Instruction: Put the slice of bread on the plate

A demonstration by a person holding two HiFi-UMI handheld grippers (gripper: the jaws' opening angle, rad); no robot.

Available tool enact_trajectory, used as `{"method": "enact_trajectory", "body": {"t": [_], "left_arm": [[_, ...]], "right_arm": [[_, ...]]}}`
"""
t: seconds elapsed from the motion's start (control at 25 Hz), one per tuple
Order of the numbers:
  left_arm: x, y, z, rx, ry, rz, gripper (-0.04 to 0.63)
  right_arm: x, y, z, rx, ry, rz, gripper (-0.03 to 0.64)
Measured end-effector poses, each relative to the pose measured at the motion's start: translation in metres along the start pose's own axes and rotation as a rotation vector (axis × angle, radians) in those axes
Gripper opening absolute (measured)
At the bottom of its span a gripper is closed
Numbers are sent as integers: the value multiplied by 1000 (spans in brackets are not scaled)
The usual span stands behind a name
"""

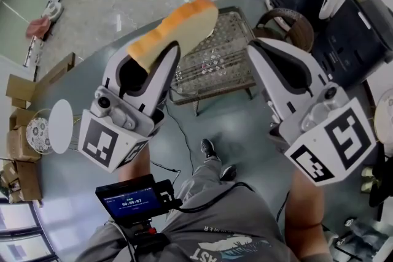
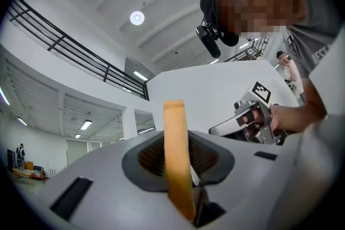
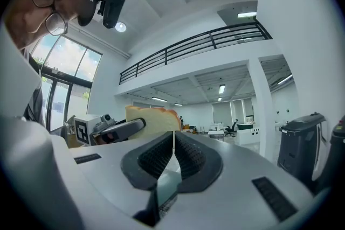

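Observation:
A slice of bread point(image 1: 175, 27) with an orange-brown crust stands on edge between the pads of my left gripper point(image 1: 167, 51), which is shut on it. In the left gripper view the bread point(image 2: 176, 148) rises upright out of the jaws. My right gripper point(image 1: 256, 49) is held alongside, to the right, with its jaws shut and nothing in them point(image 3: 172, 140). From the right gripper view the bread point(image 3: 153, 118) and the left gripper point(image 3: 110, 131) show to the left. A white round plate point(image 1: 60, 126) lies at the far left of the grey table.
A wire rack point(image 1: 218, 61) on legs stands beyond the grippers. A wicker basket point(image 1: 287, 23) and two dark appliances point(image 1: 347, 34) sit at the back right. Cardboard boxes point(image 1: 18, 132) lie at the left. A small screen point(image 1: 132, 199) hangs at the person's waist.

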State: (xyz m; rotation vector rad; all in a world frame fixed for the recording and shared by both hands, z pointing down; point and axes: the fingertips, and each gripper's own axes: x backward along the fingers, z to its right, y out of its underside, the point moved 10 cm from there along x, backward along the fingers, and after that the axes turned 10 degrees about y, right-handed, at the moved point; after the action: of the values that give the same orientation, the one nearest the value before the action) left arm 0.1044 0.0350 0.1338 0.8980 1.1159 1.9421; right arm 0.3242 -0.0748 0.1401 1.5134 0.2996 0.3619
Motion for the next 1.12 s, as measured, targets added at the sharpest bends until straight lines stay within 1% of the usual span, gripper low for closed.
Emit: {"method": "enact_trajectory", "body": {"t": [0.28, 0.72, 0.92, 1.12], "left_arm": [[-7, 30, -45, 18, 2, -6, 94], [1, 73, -140, 30, 8, 0, 94], [3, 92, -167, 43, 8, -9, 94], [1, 102, -184, 46, 4, -22, 94]], "right_arm": [[-52, 5, 11, 3, 11, -21, 9], [-153, 16, 16, -2, 30, -23, 9], [-187, 20, 16, 0, 21, -25, 9], [-210, 18, 22, 3, 9, -19, 9]]}}
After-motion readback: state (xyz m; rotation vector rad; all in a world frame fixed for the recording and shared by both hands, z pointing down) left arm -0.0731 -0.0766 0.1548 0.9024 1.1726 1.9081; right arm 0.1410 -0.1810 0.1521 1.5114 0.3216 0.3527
